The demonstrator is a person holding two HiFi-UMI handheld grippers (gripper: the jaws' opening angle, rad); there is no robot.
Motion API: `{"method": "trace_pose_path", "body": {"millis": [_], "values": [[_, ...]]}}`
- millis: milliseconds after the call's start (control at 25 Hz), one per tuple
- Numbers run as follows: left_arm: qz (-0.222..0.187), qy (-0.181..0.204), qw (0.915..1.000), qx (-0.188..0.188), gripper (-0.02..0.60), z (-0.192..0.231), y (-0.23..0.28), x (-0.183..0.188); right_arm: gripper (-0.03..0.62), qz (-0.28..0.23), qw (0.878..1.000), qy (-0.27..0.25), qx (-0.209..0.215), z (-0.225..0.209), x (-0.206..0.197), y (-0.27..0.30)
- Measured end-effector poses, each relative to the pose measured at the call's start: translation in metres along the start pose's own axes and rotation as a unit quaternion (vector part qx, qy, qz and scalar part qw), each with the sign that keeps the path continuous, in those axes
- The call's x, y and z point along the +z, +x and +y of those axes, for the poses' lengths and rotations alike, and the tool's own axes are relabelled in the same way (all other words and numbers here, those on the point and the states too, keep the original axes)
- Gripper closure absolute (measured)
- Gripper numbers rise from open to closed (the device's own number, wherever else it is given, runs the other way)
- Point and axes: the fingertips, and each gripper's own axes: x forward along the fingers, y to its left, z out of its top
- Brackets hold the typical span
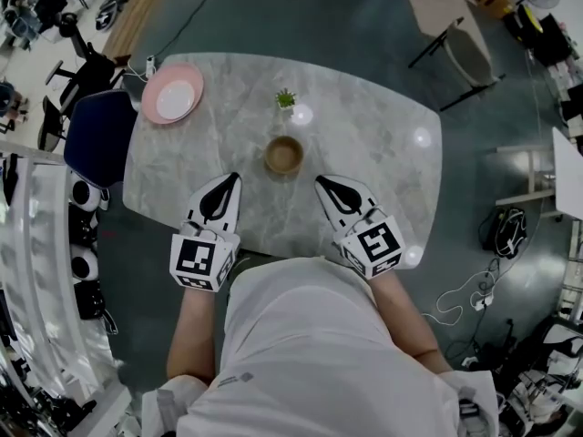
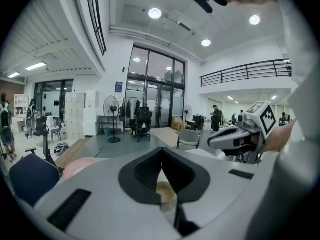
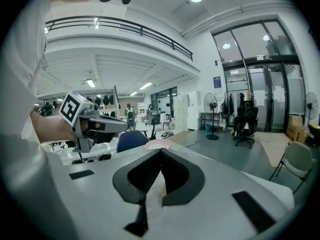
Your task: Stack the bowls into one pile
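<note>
My left tongs (image 1: 230, 182) and right tongs (image 1: 323, 186), pinched together on nothing, hung near the brown bowl (image 1: 283, 155) on the worktop (image 1: 383, 176), well apart from the pink bowl (image 1: 149, 87); fetching it, I judged, needed them opened onto its rim.

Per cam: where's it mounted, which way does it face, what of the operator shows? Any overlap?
Head view: on the head, looking steeply down at the marble table, brown bowl and pink dish; shows torso, left gripper, right gripper.
Left gripper view: on the left gripper, facing near-level across the hall over its shut jaws; shirt at right edge.
Right gripper view: on the right gripper, likewise over shut jaws; shirt at left edge.
Shared: each gripper view catches the other gripper; all show the pink dish.
</note>
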Motion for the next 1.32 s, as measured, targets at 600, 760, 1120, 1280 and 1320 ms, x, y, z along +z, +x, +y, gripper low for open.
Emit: {"method": "trace_pose_path", "body": {"millis": [600,760,1120,1280,1320], "values": [[0.013,-0.019,0.9981,-0.058,0.581,-0.011,0.013,-0.007,0.585,-0.004,0.999,0.011,-0.038,-0.010,-0.002,-0.010],[0.014,-0.014,0.9974,-0.070,0.581,-0.015,0.013,-0.007,0.585,-0.001,0.999,0.016,-0.045,-0.009,-0.005,-0.012],[0.014,-0.019,0.9966,-0.079,0.581,-0.016,0.017,-0.009,0.585,0.002,0.998,0.022,-0.061,-0.006,-0.010,-0.018],[0.016,-0.020,0.9956,-0.090,0.581,-0.019,0.016,-0.008,0.585,0.004,0.997,0.028,-0.067,-0.005,-0.012,-0.020],[0.016,-0.020,0.9953,-0.093,0.581,-0.020,0.016,-0.008,0.585,0.004,0.997,0.030,-0.068,-0.005,-0.012,-0.021]]}}
